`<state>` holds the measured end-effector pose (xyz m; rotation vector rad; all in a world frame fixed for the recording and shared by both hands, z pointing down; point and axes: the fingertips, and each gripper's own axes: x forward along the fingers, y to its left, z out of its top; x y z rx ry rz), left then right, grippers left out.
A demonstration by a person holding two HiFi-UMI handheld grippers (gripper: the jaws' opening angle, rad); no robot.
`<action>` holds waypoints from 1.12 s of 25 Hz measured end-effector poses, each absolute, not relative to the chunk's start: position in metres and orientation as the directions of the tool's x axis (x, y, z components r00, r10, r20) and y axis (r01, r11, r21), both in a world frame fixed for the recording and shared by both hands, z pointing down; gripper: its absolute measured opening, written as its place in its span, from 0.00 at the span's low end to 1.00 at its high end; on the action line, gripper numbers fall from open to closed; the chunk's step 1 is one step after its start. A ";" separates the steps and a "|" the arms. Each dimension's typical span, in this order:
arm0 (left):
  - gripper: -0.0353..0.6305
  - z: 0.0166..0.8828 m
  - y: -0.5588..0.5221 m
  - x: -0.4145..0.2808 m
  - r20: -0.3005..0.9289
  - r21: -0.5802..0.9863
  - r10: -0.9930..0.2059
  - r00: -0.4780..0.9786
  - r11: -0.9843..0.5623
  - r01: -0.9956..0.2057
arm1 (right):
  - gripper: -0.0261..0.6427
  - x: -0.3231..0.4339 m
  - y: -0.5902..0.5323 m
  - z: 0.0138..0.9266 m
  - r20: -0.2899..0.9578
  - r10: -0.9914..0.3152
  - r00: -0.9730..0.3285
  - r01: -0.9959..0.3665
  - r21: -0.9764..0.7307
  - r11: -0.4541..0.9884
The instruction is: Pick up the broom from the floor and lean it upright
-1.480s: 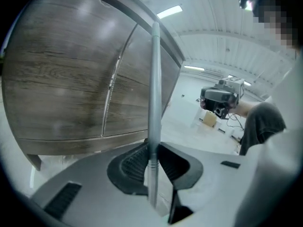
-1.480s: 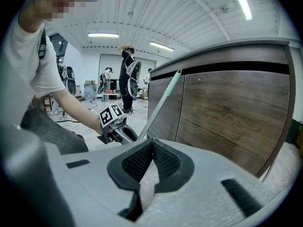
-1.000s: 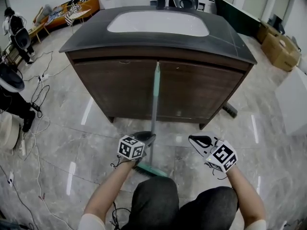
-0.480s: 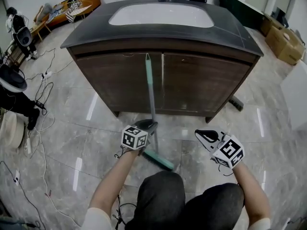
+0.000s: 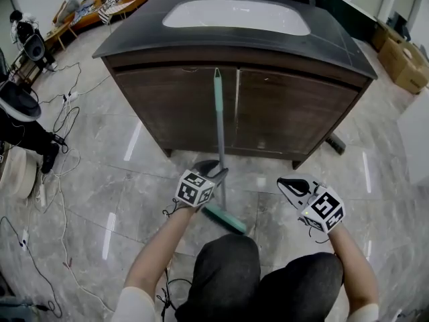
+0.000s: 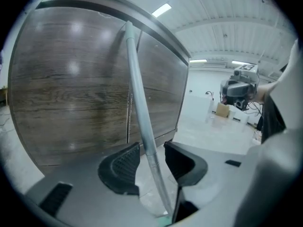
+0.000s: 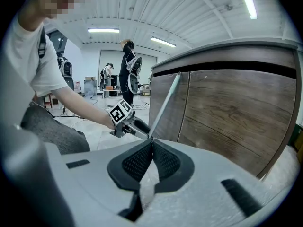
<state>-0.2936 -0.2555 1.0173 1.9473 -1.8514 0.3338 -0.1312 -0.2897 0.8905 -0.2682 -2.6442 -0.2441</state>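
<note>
The broom stands upright, its pale teal handle (image 5: 218,129) leaning against the dark wood cabinet (image 5: 288,123) near the door seam, its green head (image 5: 226,219) on the floor. My left gripper (image 5: 214,174) is at the lower handle. Its jaws have just been opening, and in the left gripper view the handle (image 6: 138,98) passes between the pads (image 6: 124,167) with a gap on each side of my left gripper (image 6: 152,156). My right gripper (image 5: 284,184) hangs to the right of the broom, shut and empty. In the right gripper view, the handle (image 7: 166,104) and left gripper (image 7: 138,126) show beyond my right gripper (image 7: 152,144).
The cabinet carries a dark countertop with a white basin (image 5: 236,15). Cables (image 5: 59,123) trail over the glossy tiled floor at the left. Cardboard boxes (image 5: 404,68) sit at the far right. My knees fill the bottom of the head view.
The left gripper's jaws have parted from the broom handle, which they held before. The broom stays leaning on the cabinet. The right gripper has kept still.
</note>
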 end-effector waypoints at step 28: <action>0.14 0.993 -0.231 -0.210 0.371 0.080 -0.903 0.217 -0.201 -0.976 | 0.04 -0.100 -0.308 0.941 0.447 0.154 -0.881 0.160 -0.024 0.987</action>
